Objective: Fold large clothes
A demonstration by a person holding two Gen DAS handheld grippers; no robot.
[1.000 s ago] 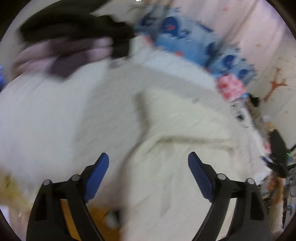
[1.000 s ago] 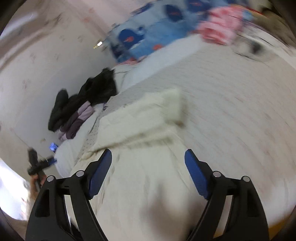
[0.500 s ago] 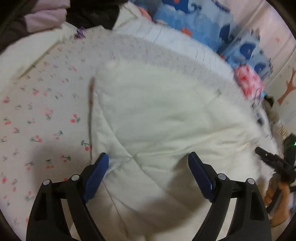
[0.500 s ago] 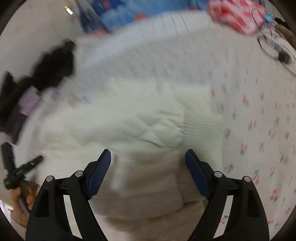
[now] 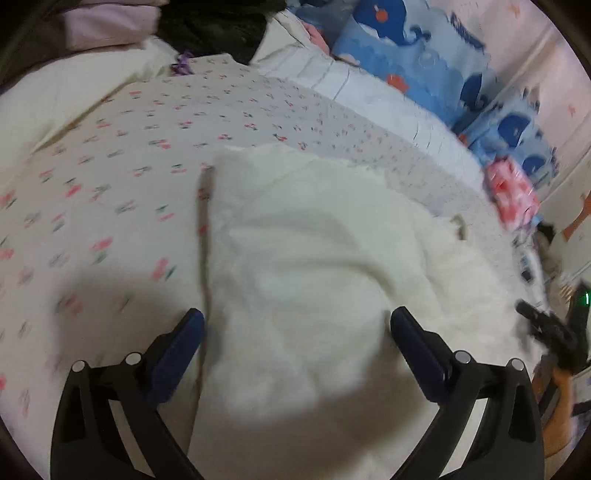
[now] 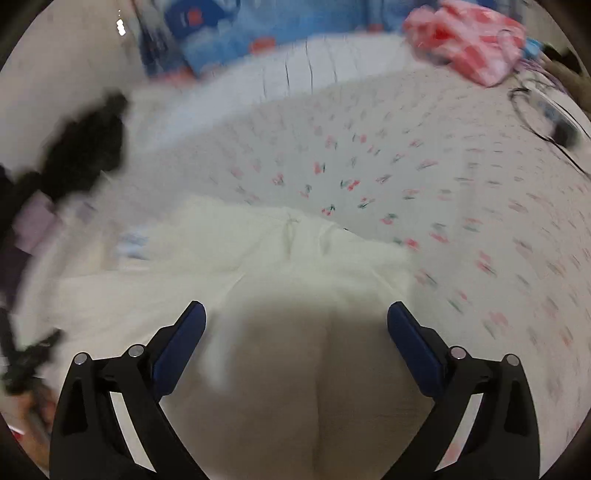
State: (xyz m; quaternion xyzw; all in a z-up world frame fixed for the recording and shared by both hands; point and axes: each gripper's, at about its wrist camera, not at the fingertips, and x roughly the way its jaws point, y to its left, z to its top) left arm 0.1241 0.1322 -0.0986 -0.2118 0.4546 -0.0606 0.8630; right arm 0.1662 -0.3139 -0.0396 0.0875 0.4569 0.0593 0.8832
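A large fluffy white garment [image 5: 317, 266] lies on a bed with a cherry-print sheet [image 5: 110, 192]. My left gripper [image 5: 295, 332] is open, its blue pads wide apart, hovering just above the garment near its left edge. The same white garment [image 6: 288, 280] fills the lower middle of the right wrist view, which is blurred. My right gripper [image 6: 295, 328] is open and empty, close above the garment. The other gripper [image 5: 550, 328] shows at the right edge of the left wrist view.
Blue whale-print pillows [image 5: 417, 55] and a pink-red patterned bundle [image 5: 513, 192] lie at the head of the bed. Dark and lilac clothes [image 5: 207, 26] are piled at the far left. A black cable [image 6: 543, 110] lies on the sheet at right.
Both grippers have dropped lower and closer to the white garment, which now fills more of each view. Both stay open.
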